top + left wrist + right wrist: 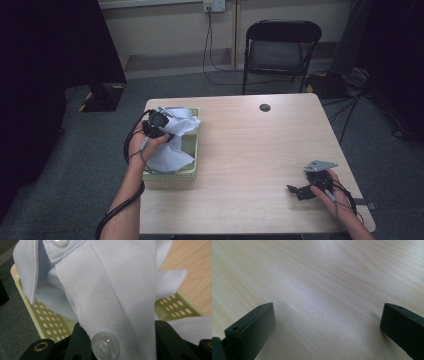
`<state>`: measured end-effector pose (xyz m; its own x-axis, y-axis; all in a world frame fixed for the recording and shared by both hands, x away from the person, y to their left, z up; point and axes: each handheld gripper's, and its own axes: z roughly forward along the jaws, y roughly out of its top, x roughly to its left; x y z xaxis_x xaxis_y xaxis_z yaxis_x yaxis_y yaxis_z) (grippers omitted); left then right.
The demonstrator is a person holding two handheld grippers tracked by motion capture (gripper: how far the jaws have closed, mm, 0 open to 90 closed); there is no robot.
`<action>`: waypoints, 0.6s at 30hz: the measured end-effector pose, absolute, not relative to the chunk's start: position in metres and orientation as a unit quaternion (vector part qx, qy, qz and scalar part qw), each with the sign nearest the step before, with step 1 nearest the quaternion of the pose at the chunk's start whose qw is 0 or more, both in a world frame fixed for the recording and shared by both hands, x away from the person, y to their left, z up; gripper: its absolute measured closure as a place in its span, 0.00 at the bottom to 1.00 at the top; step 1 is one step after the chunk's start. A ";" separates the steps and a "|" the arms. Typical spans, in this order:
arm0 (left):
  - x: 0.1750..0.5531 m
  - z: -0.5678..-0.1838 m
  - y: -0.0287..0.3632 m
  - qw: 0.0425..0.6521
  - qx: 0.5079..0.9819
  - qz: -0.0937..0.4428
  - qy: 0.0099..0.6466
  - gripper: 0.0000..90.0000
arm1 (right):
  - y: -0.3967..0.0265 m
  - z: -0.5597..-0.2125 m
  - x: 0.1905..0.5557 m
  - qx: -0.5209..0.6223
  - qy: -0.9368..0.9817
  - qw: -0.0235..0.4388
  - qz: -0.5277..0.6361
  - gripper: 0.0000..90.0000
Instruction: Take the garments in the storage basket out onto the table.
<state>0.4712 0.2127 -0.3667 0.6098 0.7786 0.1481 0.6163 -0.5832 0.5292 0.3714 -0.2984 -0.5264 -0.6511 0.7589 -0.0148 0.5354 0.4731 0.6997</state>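
left gripper view: two buttons (105, 346), perhaps one shirt (120, 290)

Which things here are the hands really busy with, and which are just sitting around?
In use:
- pale blue shirt, pinched by the left gripper
- yellow-green basket with the shirt in it
- right gripper, fingers apart over the bare table, holding nothing

Just there:
- black folding chair behind the table
- wall socket and its cable
- round hole in the tabletop
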 end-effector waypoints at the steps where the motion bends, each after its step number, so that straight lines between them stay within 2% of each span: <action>1: 0.471 -0.364 0.212 0.221 0.871 0.186 0.398 0.75 | -0.298 -0.526 0.371 0.384 0.842 0.164 0.340 0.00; 18: 0.456 -0.328 0.170 0.244 0.891 0.191 0.332 0.75 | -0.298 -0.526 0.371 0.384 0.842 0.164 0.341 0.00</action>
